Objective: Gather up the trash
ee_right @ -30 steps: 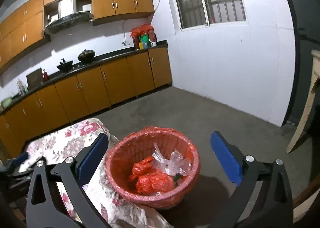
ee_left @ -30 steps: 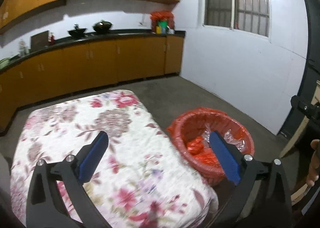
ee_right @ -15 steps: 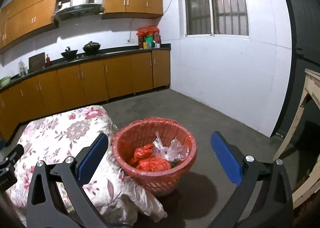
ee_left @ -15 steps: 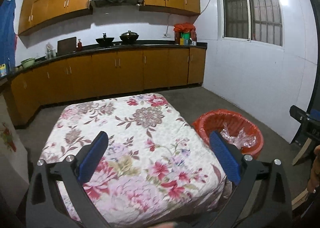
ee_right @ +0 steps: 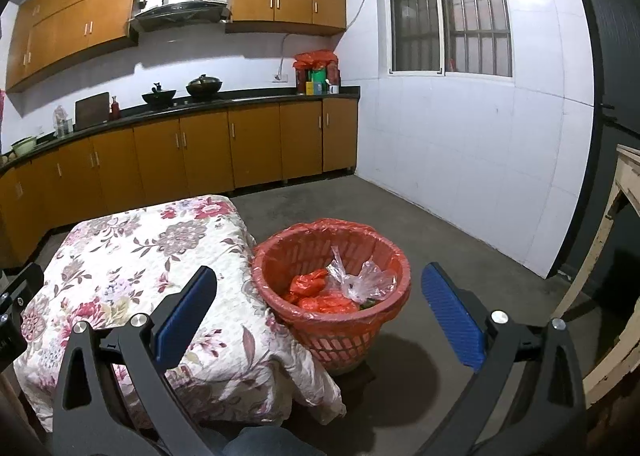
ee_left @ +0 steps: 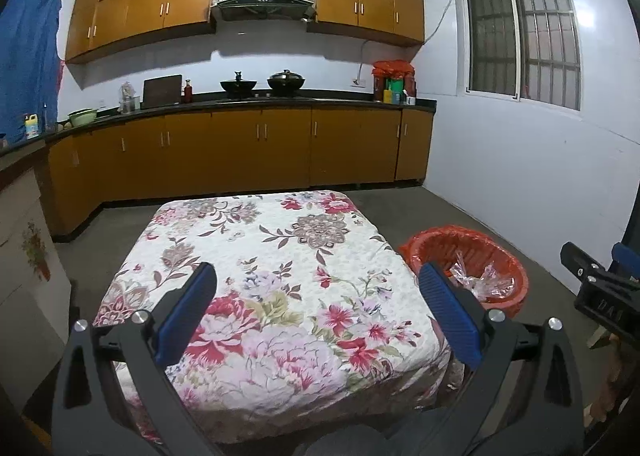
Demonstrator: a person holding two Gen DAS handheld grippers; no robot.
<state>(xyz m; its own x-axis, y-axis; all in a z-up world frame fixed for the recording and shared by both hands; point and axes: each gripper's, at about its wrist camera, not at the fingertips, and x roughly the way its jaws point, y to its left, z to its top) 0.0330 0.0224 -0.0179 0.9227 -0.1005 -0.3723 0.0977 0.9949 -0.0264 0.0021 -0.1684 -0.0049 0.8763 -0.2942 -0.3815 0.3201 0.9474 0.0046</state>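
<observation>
Left gripper (ee_left: 318, 312): jaws spread wide, holding nothing, above the surface (ee_left: 256, 256) with its floral cloth.
Right gripper (ee_right: 320, 312): jaws wide apart, empty, over the bin (ee_right: 340, 332).
Bin: red-lined basket on the floor, touching the cloth's corner.
Trash (ee_right: 360, 282): clear and red bags inside the bin.
</observation>
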